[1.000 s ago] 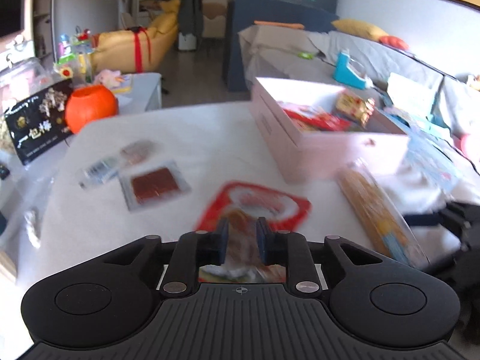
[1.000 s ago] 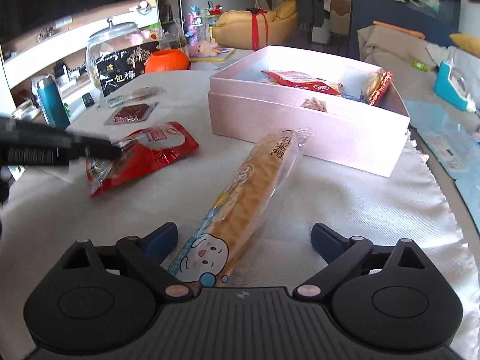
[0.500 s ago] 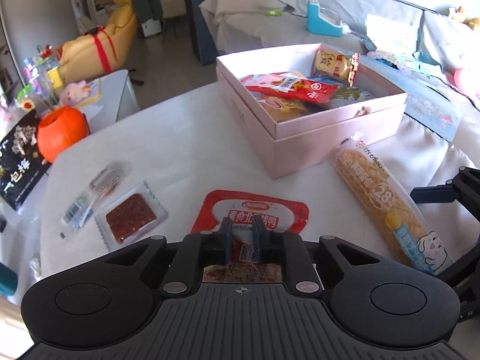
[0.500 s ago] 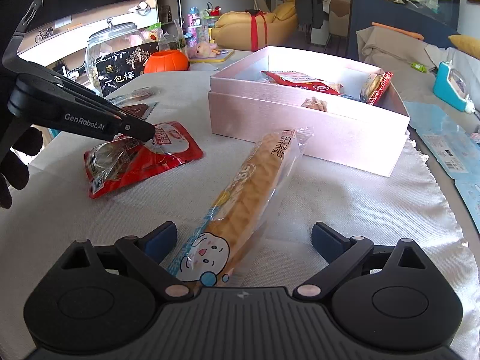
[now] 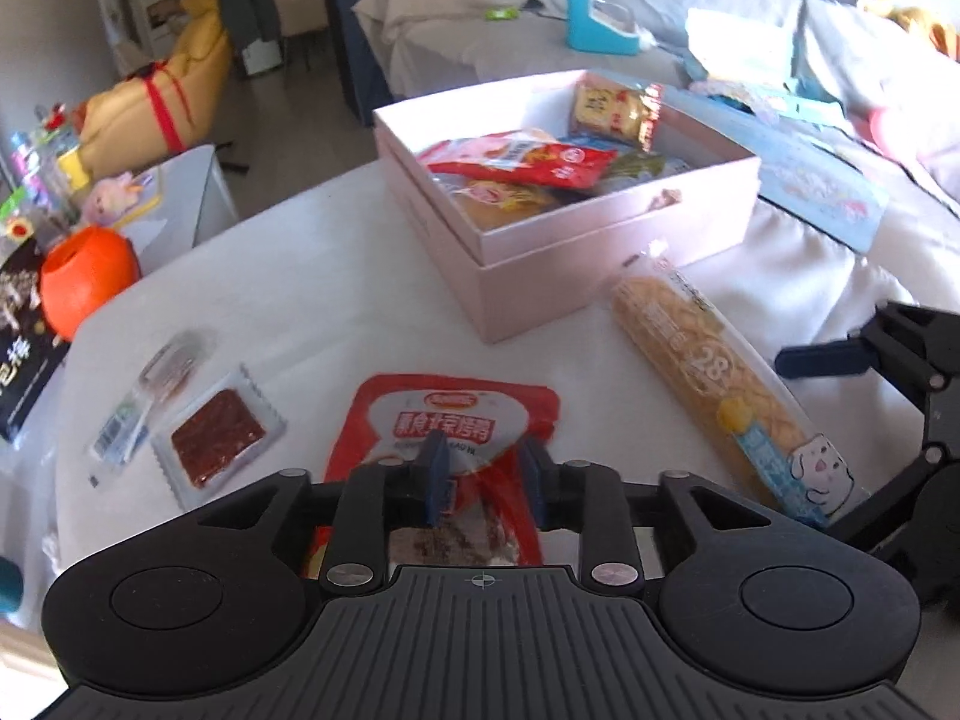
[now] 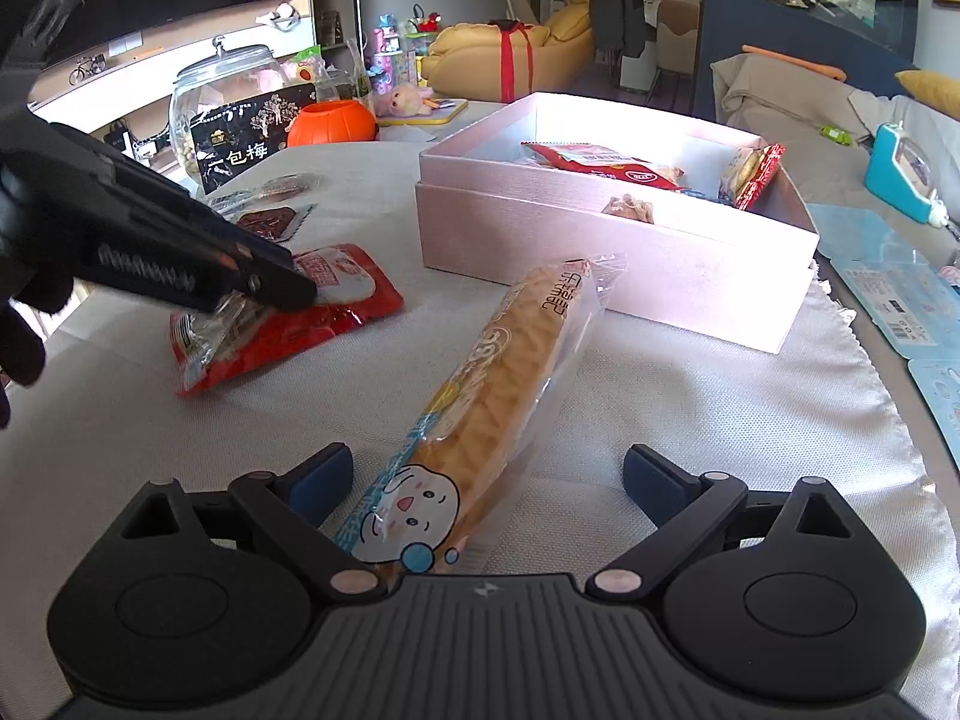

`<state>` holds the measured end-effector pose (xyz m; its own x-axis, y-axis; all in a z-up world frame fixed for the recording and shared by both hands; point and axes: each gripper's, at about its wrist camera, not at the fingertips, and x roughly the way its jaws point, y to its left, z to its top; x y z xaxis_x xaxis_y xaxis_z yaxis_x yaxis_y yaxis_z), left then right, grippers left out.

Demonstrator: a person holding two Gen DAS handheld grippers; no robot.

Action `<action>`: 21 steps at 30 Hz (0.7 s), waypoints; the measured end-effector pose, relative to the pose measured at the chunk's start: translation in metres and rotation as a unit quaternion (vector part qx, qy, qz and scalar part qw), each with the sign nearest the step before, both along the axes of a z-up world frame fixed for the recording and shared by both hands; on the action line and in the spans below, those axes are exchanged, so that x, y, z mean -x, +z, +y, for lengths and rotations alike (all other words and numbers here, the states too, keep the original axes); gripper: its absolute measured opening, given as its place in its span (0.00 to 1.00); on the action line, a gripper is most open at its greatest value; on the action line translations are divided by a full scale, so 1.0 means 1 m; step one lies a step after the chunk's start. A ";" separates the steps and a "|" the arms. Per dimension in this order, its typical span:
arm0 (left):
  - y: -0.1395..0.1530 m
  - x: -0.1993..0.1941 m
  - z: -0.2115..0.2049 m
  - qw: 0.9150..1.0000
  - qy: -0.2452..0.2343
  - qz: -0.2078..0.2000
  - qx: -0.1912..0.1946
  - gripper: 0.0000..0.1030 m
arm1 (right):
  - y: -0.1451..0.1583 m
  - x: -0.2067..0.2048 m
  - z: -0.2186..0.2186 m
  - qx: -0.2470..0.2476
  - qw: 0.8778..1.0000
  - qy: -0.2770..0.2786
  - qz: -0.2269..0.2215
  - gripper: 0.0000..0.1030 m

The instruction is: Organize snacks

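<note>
My left gripper (image 5: 483, 474) stands over a red snack pouch (image 5: 453, 420) that lies on the white cloth; its fingers have a gap and straddle the pouch's near end. In the right wrist view the left gripper (image 6: 282, 288) presses on that pouch (image 6: 288, 324). A long biscuit pack (image 6: 498, 396) lies between the wide-open fingers of my right gripper (image 6: 486, 474), not gripped. It also shows in the left wrist view (image 5: 714, 372). The open pink box (image 5: 600, 258) holds several snack packs.
A small jerky packet (image 5: 216, 435) and a clear-wrapped snack (image 5: 168, 369) lie left of the pouch. An orange pumpkin pot (image 5: 84, 282) and a black bag (image 6: 252, 144) stand at the table's far left, by a glass jar (image 6: 222, 84). A sofa (image 5: 660, 18) lies behind.
My left gripper tilted down over the red pouch and its fingers opened from tightly shut to a gap. The right gripper and the biscuit pack stayed put.
</note>
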<state>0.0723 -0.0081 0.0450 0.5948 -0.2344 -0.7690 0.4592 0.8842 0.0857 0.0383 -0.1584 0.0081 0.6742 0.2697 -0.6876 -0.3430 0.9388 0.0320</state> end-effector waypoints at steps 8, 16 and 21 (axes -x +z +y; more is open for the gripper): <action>-0.004 0.000 0.003 1.000 -0.012 -0.011 0.005 0.59 | 0.000 0.000 0.000 0.000 1.000 0.000 0.000 0.94; -0.024 -0.028 0.030 1.000 0.026 0.014 -0.001 0.84 | 0.000 0.000 0.000 0.000 1.000 0.000 0.000 0.94; -0.030 -0.049 0.042 0.998 0.057 0.016 0.033 0.90 | 0.000 0.000 0.000 0.000 1.000 0.000 0.000 0.94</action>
